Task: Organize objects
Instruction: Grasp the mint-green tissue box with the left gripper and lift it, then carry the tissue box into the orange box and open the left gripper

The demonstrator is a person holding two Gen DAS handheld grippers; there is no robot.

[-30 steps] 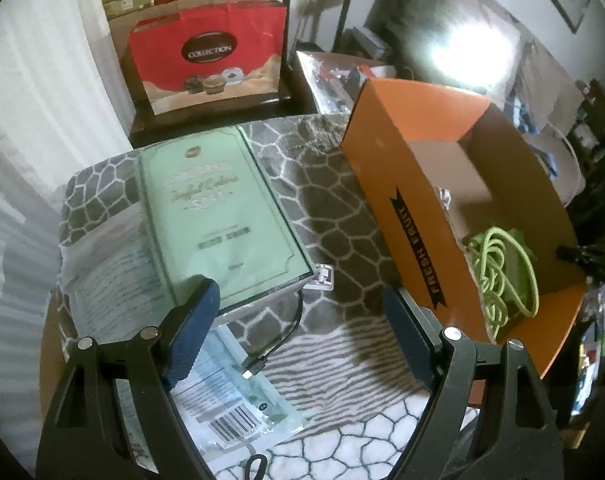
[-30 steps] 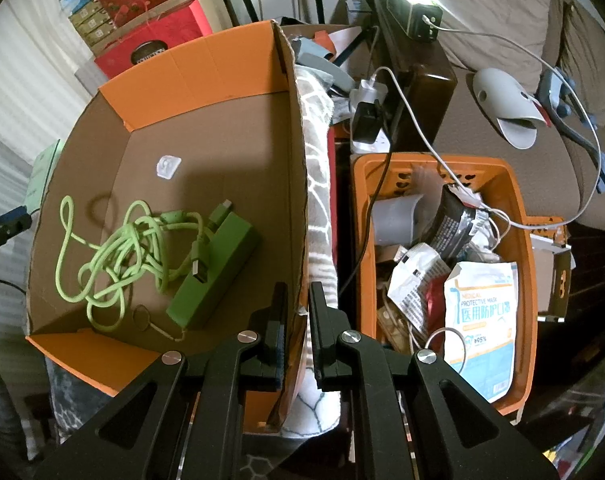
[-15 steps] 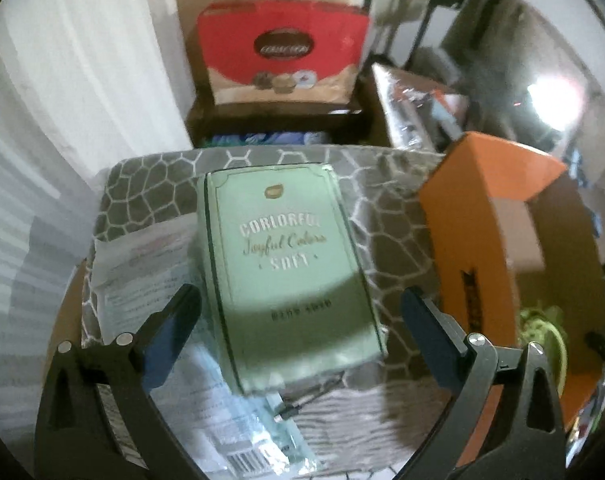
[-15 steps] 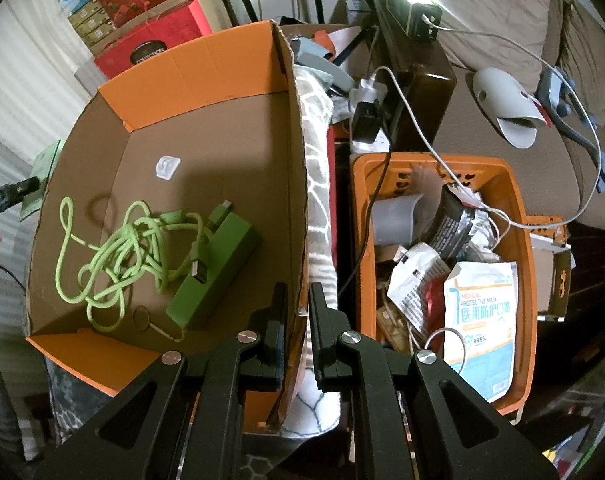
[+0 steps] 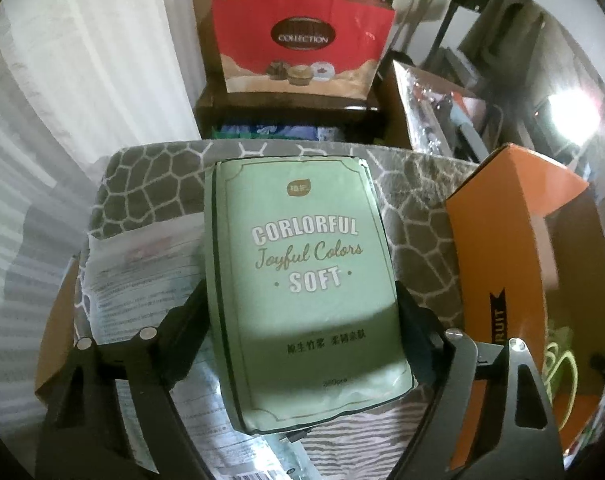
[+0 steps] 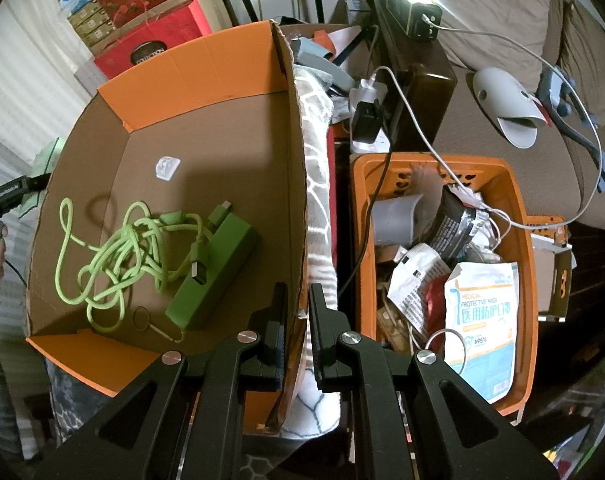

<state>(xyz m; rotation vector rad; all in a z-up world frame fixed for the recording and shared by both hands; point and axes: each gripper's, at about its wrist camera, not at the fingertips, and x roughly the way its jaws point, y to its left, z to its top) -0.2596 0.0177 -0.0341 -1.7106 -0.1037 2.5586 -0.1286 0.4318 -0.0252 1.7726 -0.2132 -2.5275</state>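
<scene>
A pale green soft tissue pack [image 5: 302,260] lies on the grey patterned cloth [image 5: 150,176]. My left gripper [image 5: 300,312] straddles its near half. The jaws are closing, and the fingers [image 5: 192,308] lie against the pack's two long sides. To the right stands the orange cardboard box [image 5: 502,240]. My right gripper [image 6: 298,304] is shut on the right wall of that box [image 6: 206,64]. Inside the box lie a tangled green cable [image 6: 122,248], a green block [image 6: 214,268] and a small white clip [image 6: 167,167].
Printed plastic packets [image 5: 142,280] lie under and left of the tissue pack. A red gift bag [image 5: 302,40] stands behind the table. Right of the box sits an orange basket [image 6: 518,208] full of packets and cables, with a sofa beyond.
The left gripper swung left over the tissue pack and sank; its jaws widened, then narrowed around the pack. The black cable near it is out of sight. The right gripper has not moved.
</scene>
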